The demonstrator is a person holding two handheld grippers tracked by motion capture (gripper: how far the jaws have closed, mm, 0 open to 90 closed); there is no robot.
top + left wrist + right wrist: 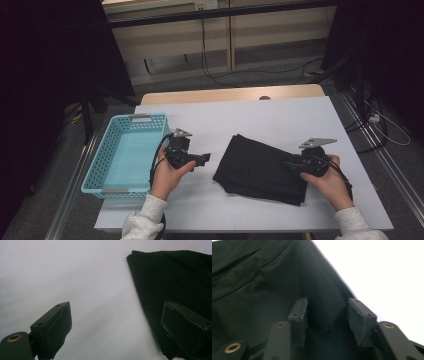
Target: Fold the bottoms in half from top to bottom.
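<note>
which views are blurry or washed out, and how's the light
High view: dim surroundings, sharp, evenly lit table. Left gripper view: soft focus, table pale and hazy. Right gripper view: table corner blown out white, black cloth nearly detail-free, jaws slightly blurred.

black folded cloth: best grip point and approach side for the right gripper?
Probably the right-hand edge of the black folded cloth, approached low from the right. It lies flat on the table in stacked layers, so only the edges offer thickness to pinch. The right gripper already sits over that edge, jaws apart with the cloth edge between them, pads not yet pressing.
</note>
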